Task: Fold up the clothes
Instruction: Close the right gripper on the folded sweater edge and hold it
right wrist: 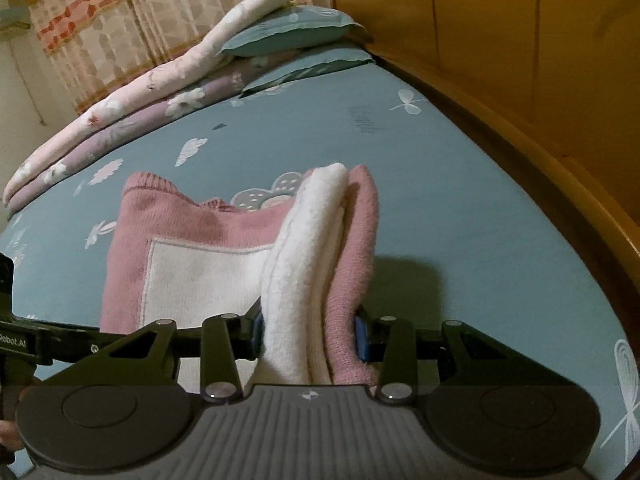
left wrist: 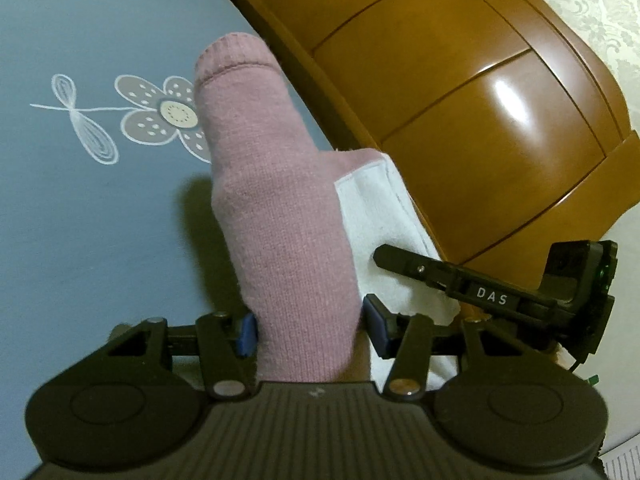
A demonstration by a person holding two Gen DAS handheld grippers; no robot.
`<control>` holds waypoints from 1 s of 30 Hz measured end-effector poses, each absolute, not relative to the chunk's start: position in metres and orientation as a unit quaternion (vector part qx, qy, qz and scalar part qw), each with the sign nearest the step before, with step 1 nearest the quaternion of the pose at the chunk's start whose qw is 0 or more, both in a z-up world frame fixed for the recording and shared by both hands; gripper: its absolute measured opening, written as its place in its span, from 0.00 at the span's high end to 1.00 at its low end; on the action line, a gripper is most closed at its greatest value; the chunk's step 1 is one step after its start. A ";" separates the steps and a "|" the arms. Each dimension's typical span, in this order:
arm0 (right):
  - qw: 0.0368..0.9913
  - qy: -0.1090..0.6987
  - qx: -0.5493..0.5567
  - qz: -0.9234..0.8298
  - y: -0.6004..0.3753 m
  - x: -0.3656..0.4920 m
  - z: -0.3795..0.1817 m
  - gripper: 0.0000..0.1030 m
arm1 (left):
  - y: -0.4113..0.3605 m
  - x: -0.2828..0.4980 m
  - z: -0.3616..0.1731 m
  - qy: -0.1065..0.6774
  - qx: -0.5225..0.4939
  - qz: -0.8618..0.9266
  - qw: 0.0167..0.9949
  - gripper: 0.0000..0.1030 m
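A pink knitted sweater (left wrist: 276,208) with a white panel (left wrist: 372,220) hangs lifted above the blue bedsheet (left wrist: 100,208). My left gripper (left wrist: 310,328) is shut on a pink fold of it, and both blue pads (left wrist: 246,334) press the knit. One black finger of the right gripper (left wrist: 400,260) lies over the white panel to the right. In the right wrist view my right gripper (right wrist: 310,336) is shut on bunched white and pink layers (right wrist: 320,264). The rest of the sweater (right wrist: 192,272) drapes to the left onto the bed, and the left gripper's body (right wrist: 16,340) shows at the left edge.
A glossy wooden bed frame (left wrist: 460,120) runs along the sheet's right side and also fills the right edge (right wrist: 520,80). Folded quilts (right wrist: 132,120) and a teal pillow (right wrist: 296,32) lie at the bed's far end, before a patterned curtain (right wrist: 140,12). Bare sheet (right wrist: 480,240) lies to the right.
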State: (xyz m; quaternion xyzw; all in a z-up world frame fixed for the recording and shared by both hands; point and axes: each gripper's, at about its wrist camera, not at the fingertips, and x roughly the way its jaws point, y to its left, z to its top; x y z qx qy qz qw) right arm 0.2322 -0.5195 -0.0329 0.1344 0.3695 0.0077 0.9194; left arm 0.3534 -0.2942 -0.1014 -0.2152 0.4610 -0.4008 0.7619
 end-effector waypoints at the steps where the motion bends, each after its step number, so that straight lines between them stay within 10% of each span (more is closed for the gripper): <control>1: 0.919 0.370 0.133 0.005 -0.522 0.234 -0.034 0.56 | -0.297 0.356 -0.104 0.462 -0.217 -0.402 0.761 0.51; 22: 0.915 0.375 0.145 -0.014 -0.554 0.260 -0.065 0.55 | -0.308 0.355 -0.117 0.481 -0.235 -0.391 0.748 0.50; 30: 0.920 0.368 0.126 -0.046 -0.549 0.255 -0.060 0.22 | -0.305 0.344 -0.107 0.486 -0.217 -0.392 0.751 0.40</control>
